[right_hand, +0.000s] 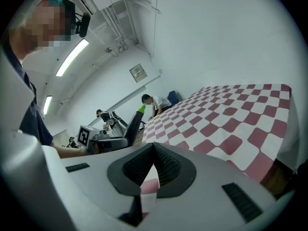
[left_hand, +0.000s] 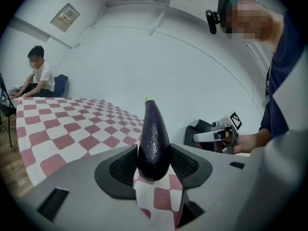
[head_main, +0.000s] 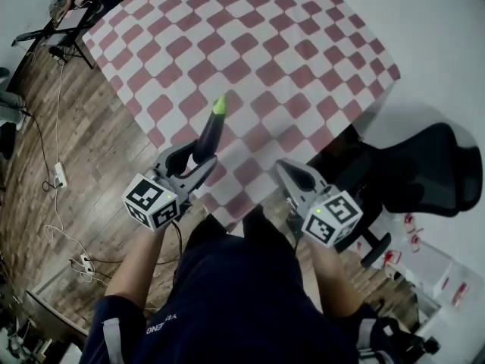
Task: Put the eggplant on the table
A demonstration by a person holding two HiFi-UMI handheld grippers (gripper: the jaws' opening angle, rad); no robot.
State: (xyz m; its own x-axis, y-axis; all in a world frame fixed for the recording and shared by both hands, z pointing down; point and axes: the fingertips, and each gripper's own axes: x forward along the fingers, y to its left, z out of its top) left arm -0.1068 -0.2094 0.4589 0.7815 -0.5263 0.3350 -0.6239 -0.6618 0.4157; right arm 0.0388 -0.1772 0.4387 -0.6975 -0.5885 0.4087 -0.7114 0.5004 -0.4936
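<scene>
The eggplant is clamped in the left tongs, green tip up, over the near edge of the checkered worktop. The right tongs are pinched together on nothing. Looks like the carry step to me; next it needs lowering onto the worktop, then letting go.

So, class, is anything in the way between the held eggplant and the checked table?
Nothing visible is. The left gripper holds the eggplant by the near edge of the table, and the checked top ahead of it lies bare.
</scene>
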